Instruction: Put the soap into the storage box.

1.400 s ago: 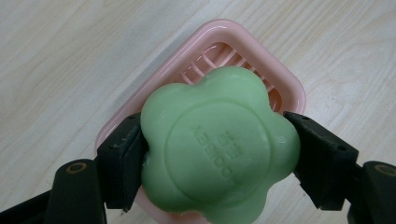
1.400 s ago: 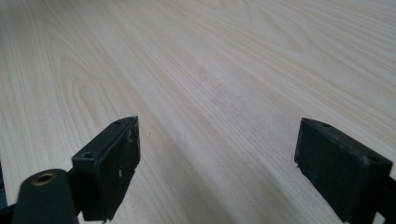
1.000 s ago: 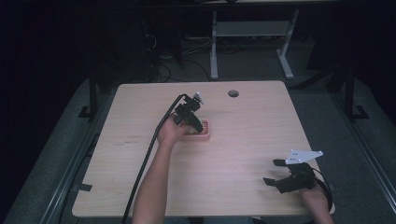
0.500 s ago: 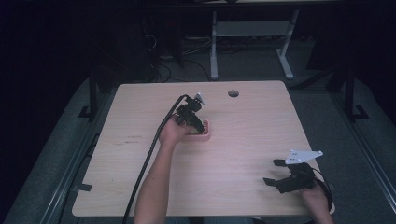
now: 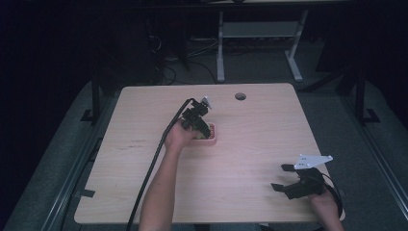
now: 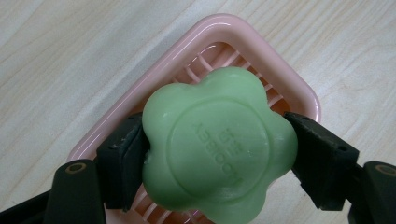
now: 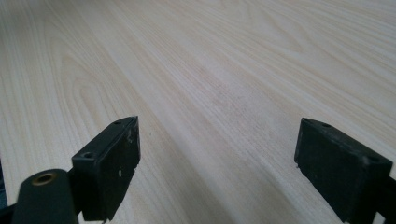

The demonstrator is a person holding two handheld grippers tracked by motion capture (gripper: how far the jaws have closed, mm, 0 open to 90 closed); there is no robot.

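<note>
A green flower-shaped soap bar (image 6: 217,144) sits pinched between my left gripper's (image 6: 217,154) two black pads, directly above a pink slatted soap dish (image 6: 224,32). In the high view the left gripper (image 5: 202,129) points down over the pink dish (image 5: 212,134) near the table's middle. My right gripper (image 5: 285,179) rests low near the table's front right, open, with nothing between its pads (image 7: 116,158). Bare wood lies ahead of the right gripper (image 7: 217,168).
The light wooden table (image 5: 250,144) has a round cable hole (image 5: 240,96) at its far edge. A black cable (image 5: 154,163) trails from the left gripper along the forearm. A white desk frame (image 5: 260,33) stands on the floor beyond.
</note>
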